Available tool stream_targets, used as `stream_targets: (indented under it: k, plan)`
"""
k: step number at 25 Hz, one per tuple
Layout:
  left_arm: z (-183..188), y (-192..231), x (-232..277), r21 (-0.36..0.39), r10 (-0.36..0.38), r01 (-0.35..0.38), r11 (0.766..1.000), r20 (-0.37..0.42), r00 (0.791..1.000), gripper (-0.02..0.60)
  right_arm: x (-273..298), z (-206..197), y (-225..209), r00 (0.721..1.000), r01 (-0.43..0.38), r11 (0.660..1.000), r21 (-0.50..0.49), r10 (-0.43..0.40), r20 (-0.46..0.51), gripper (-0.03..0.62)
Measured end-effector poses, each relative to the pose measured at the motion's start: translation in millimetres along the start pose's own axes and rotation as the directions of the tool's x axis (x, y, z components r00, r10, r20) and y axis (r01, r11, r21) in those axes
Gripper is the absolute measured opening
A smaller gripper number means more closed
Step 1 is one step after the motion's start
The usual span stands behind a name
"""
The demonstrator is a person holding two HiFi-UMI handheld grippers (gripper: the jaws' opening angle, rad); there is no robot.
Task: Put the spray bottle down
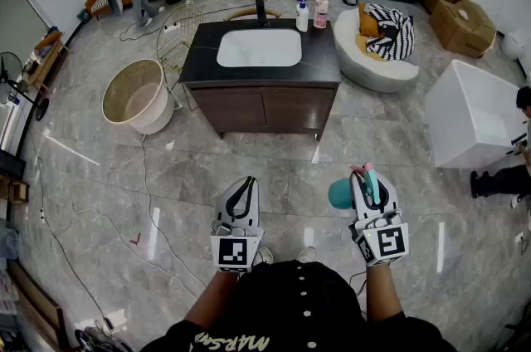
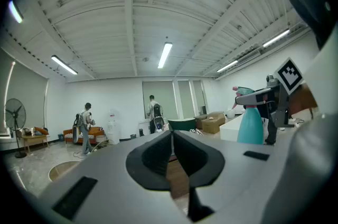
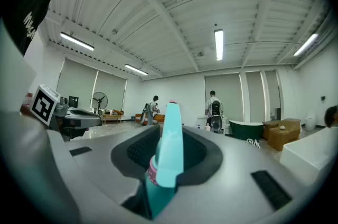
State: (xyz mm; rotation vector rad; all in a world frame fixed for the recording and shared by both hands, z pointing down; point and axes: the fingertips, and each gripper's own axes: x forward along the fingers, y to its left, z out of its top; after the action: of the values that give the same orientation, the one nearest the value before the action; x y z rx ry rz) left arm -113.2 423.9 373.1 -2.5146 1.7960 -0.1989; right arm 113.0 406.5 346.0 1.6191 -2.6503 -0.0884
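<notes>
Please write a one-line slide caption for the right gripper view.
Right gripper shut on a teal spray bottle, seen along its own jaws.

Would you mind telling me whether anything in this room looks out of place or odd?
Yes: the dark-topped wooden vanity cabinet with a white basin stands free in the middle of the grey marble floor, against no wall. Thin loose cables trail across the floor to its left, a possible trip hazard.

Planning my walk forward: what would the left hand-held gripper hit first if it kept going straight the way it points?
Probably the vanity cabinet: its brown wood front shows just beyond the left hand-held gripper, whose jaws are together, with only floor between. Depth is hard to judge.
</notes>
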Motion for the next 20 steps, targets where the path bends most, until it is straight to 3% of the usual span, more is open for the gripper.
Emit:
stream_targets:
  k: [11, 20]
  plan:
    - [2.5, -12.1, 1.6, 0.009, 0.017, -0.018, 1.000, 0.015, 1.000, 0.021, -3.1, -3.2, -11.2, 1.000, -0.019, 1.000, 0.000, 0.019, 0.002, 0.091]
    - [6.0, -29.4, 5.4, -0.005, 0.087, -0.087, 0.996, 0.009, 0.996, 0.021, 0.4, -8.2, -31.7, 0.996, -0.087, 0.996, 0.010, 0.087, 0.010, 0.091]
